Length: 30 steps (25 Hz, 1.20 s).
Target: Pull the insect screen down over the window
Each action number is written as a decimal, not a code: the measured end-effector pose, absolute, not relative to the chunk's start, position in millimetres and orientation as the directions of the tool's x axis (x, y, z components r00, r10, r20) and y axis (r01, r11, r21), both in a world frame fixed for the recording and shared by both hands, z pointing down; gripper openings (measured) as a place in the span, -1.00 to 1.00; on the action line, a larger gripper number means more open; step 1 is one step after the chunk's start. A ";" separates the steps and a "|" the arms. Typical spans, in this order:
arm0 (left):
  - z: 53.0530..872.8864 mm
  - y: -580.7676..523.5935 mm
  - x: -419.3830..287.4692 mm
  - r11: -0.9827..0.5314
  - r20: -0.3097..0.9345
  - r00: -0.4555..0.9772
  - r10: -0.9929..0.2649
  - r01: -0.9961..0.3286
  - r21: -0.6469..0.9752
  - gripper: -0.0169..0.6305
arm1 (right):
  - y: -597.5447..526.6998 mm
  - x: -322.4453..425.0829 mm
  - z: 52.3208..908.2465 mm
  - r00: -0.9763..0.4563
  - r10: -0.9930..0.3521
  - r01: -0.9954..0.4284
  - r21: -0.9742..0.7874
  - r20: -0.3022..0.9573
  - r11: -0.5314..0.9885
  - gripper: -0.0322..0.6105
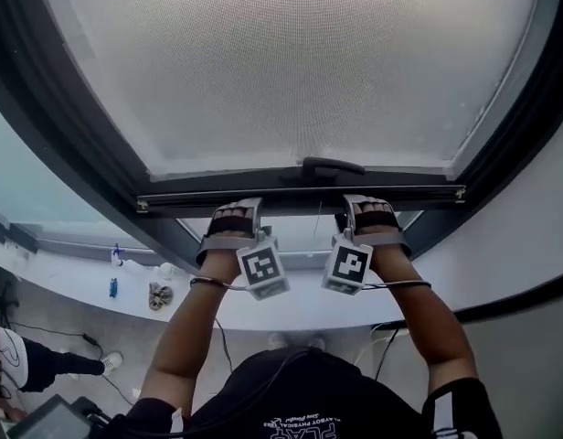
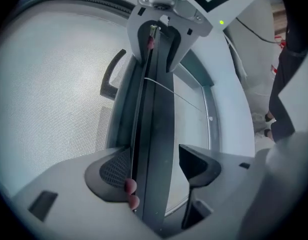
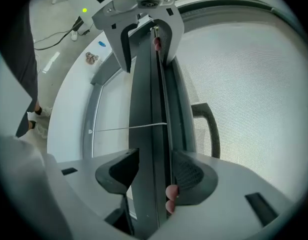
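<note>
1. Mesh of the insect screen (image 1: 291, 62) covers most of the window. It is a fine, pale grey weave stretched flat inside a dark window frame (image 1: 62, 135).
2. A slim, dark metal bottom bar (image 1: 208, 201) edges the screen, and a curved black handle (image 1: 332, 166) sits on top of it at the middle.
3. The bar's long axis runs sideways through the handle. A narrow strip of bare glass (image 1: 300, 234) shows just below the handle, so I judge the screen most of the way down but not yet seated.
4. The left gripper (image 1: 234, 219) sits just left of the handle and the right gripper (image 1: 368, 213) just right of it. Both are about equally near, and both reach up to the bar from underneath.
5. In the left gripper view the bar passes between the jaws of the left gripper (image 2: 154, 164). The textured pad on the screen side lies against the bar, while the other stands just off it with a sliver of light between — so it straddles the bar without clamping.
6. In the right gripper view the right gripper (image 3: 155, 169) has both pads pressed against the bar's sides — a firm grip on it.
7. The coming pull should run straight down, away from the handle and across the bar's length. I judge the left jaws need to close first. Both hands should then draw evenly, so the bar stays level in its tracks.
</note>
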<state>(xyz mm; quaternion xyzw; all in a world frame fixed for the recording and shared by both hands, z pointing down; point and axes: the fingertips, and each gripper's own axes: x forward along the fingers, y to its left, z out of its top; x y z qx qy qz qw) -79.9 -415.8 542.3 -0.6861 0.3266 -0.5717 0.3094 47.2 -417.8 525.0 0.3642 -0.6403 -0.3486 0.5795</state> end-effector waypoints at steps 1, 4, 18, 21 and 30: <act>541.8 -415.5 -80.0 -0.602 0.589 0.135 -0.797 -0.105 -0.791 0.00 | -417.4 46.6 524.0 -0.076 -0.870 -0.073 0.868 0.487 0.492 -0.23; 540.7 -415.6 -80.2 -0.616 0.605 0.123 -0.787 -0.099 -0.782 0.00 | -416.8 47.6 522.7 -0.084 -0.866 -0.088 0.862 0.494 0.500 -0.23; 512.8 -372.5 -78.8 -0.584 0.551 0.207 -0.808 -0.398 -0.707 -0.01 | -386.4 55.6 498.9 -0.170 -0.894 -0.225 0.867 0.415 0.445 -0.23; 484.0 -356.6 -68.1 -0.556 0.456 0.324 -0.829 -0.559 -0.615 -0.06 | -370.9 51.2 473.9 -0.238 -0.902 -0.369 0.825 0.360 0.427 -0.22; 433.2 -306.6 -67.4 -0.449 0.156 0.425 -0.892 -0.788 -0.421 -0.53 | -310.3 35.0 432.9 -0.378 -0.907 -0.670 0.620 0.188 0.408 -0.34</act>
